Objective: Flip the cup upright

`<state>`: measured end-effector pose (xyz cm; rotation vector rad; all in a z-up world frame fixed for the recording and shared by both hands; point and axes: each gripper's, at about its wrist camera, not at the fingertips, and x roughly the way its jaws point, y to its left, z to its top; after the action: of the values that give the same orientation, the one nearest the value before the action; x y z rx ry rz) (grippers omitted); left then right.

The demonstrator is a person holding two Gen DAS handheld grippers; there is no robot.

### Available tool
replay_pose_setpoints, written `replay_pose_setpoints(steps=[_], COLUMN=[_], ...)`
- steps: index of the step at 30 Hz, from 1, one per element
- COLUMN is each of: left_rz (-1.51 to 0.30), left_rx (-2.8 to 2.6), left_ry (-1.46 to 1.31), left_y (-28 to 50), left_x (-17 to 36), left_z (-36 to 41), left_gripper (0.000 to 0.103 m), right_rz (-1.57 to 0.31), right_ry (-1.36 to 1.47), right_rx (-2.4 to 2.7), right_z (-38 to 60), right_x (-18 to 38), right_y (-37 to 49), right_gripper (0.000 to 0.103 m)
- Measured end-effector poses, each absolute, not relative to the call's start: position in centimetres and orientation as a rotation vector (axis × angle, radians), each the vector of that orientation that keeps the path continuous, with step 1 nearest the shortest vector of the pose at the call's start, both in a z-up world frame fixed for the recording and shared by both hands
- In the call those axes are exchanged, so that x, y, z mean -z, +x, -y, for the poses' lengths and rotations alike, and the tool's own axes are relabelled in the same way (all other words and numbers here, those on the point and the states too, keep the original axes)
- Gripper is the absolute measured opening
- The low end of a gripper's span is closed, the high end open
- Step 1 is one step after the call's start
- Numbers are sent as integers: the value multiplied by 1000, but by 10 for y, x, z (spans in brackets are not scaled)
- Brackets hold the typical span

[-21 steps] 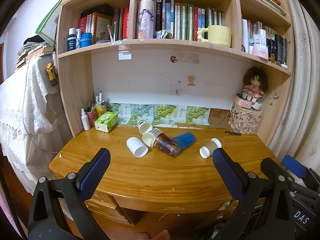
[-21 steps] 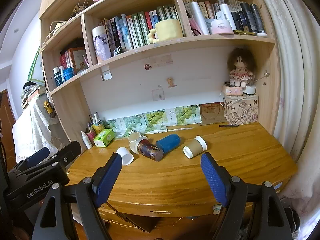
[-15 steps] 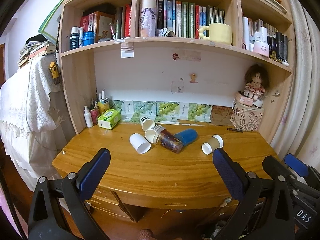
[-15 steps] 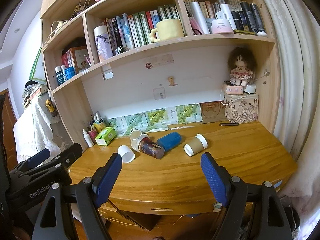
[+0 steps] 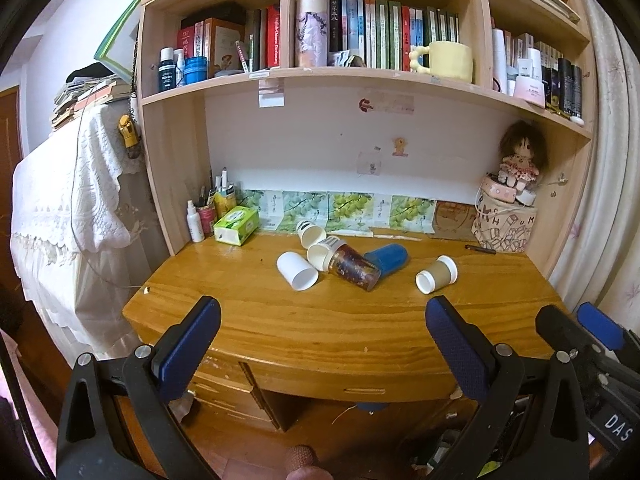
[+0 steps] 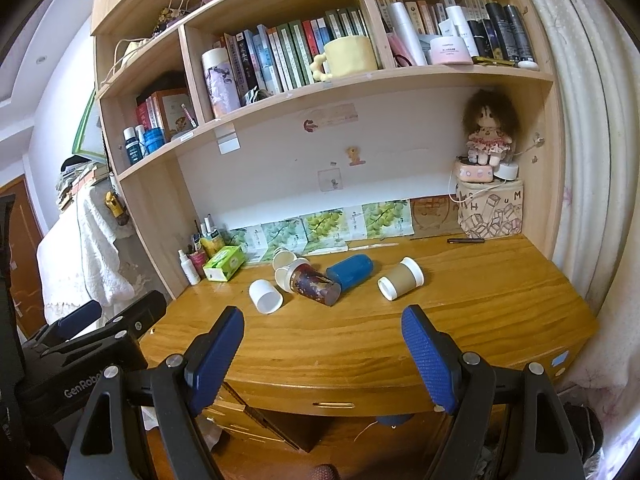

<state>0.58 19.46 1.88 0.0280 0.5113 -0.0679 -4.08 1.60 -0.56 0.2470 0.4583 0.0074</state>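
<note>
A: Cups, five of them, all lying on their sides on the worktop point(image 5: 280, 320). Nearest the green tissue box point(image 5: 236, 225) is the white cup point(image 5: 297, 271), plain paper, mouth facing the camera.

B: Just beyond it, further from the box, the dark patterned cup point(image 5: 352, 266), speckled brown and purple with a white rim and a barcode-like stripe at the mouth. A small white cup point(image 5: 311, 233) lies behind it, touching its rim.

A: Then the blue cup point(image 5: 387, 258), solid blue, tucked against the patterned one. Furthest from the box is the kraft-brown cup point(image 5: 437, 274) with a white lid, lying apart from the cluster.

B: And the tongs?

A: Left tongs point(image 5: 320, 340) are spread wide, blue pads apart, holding nothing, hovering off the worktop's front edge. Right tongs point(image 6: 322, 344) likewise gaping, empty, also short of the cups.

B: Any lettering?

A: "GenRobot" shows on the left tool's body in the right wrist view; "DAS" on the right tool in the left wrist view. On the shelf above the box, a red spine reads "English-Chinese Dictionary". The patterned box point(image 6: 490, 212) under the doll point(image 6: 488, 130), at the far end of the worktop from the tissue box, carries loose letters: H, U, M. Tissue box print is too small to read.
</note>
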Motion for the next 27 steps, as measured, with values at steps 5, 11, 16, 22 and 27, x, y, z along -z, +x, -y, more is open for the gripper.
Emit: replay_pose_setpoints(steps=[5, 11, 16, 22, 27], left_rz=[-522, -552, -575, -604, -624], left_rx=[57, 68, 76, 82, 84], left_ry=[26, 10, -7, -24, -43], left_y=[1, 3, 10, 28, 54], left_x=[-17, -13, -9, -3, 2], left_z=[-200, -204, -207, -208, -207], left_gripper=[102, 102, 102, 102, 102], right_rz=[-457, -472, -486, -511, -527], right_ry=[254, 256, 266, 277, 273], right_rx=[-10, -15, -6, 1, 1], right_z=[-18, -22, -22, -21, -19], right_x=[6, 7, 9, 13, 15], right_y=[-49, -49, -48, -35, -16], right_gripper=[82, 82, 82, 82, 82])
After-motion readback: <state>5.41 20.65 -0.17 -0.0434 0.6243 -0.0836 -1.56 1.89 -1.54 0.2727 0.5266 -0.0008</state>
